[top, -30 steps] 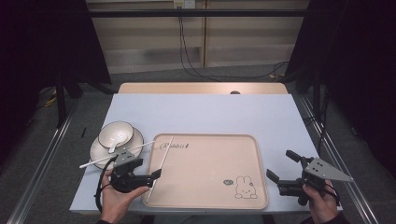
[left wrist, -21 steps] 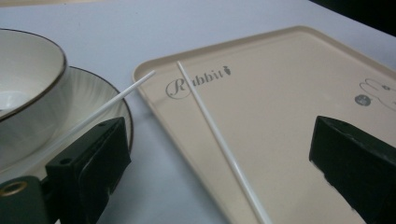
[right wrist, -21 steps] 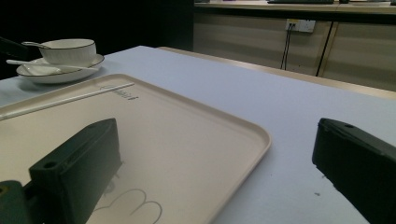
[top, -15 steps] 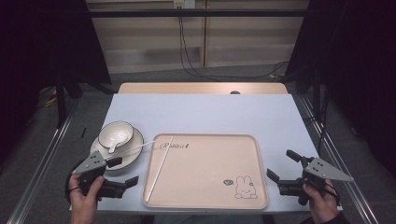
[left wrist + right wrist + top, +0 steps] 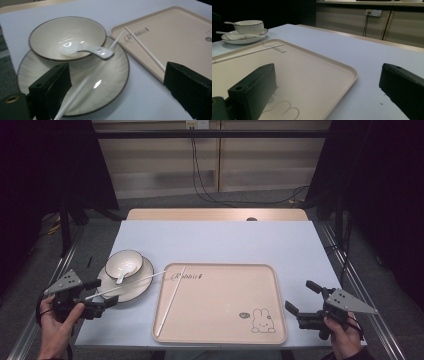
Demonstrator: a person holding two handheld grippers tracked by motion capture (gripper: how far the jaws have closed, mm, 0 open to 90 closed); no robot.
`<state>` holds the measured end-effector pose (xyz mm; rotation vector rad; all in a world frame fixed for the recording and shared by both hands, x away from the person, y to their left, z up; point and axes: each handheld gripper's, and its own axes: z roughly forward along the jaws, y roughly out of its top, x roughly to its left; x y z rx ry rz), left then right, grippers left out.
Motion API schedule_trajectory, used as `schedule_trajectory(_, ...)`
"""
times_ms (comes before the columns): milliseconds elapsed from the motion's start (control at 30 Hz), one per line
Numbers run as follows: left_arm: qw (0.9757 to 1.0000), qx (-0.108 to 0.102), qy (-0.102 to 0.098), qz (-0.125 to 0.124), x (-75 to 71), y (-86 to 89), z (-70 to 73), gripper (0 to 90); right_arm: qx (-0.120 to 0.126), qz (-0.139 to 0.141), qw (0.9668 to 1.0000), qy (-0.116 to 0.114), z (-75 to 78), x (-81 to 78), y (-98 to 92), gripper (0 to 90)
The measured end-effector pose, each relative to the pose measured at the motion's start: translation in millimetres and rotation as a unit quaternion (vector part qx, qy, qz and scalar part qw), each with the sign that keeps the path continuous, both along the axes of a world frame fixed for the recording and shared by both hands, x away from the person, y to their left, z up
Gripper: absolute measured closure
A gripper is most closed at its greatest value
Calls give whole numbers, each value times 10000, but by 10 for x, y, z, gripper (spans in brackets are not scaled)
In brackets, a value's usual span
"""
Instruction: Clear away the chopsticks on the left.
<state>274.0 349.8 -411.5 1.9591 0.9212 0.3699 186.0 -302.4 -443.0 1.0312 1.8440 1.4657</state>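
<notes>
1. Drawing back toward the person, the left gripper (image 5: 106,293) has left the spot over the tray's near-left edge where it was a second ago. It now hangs at the table's left, jaws spread wide and holding nothing.
2. The right gripper (image 5: 300,295) sits where it did before, off the tray's near-right corner, jaws likewise spread and empty.
3. Between the left gripper's jaws, in the left gripper view, lies the thin white plastic chopstick on the plate (image 5: 85,82). It slants across the round cream ceramic plate with a dark rim (image 5: 150,276), its far tip reaching the tray's edge.
4. The other thin white chopstick on the tray (image 5: 171,300) is the one just set down. It lies loose along the left side of the flat beige rectangular tray with a rabbit drawing (image 5: 225,315).
5. Farther back on the plate stands the cream ceramic bowl (image 5: 134,260) with a white ceramic spoon (image 5: 123,273) in it.
6. Judged from this, one chopstick is delivered and the gripper is lined up for the second.
</notes>
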Motion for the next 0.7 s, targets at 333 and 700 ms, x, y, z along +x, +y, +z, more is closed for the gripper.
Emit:
schedule_trajectory(333,9958,623,97,-660,220,99,-140,188,6,1,10000,-6,1,-4,0,8)
schedule_trajectory(700,9902,1037,264,-893,424,87,-304,464,1,10,10000,6,1,-3,-2,8)
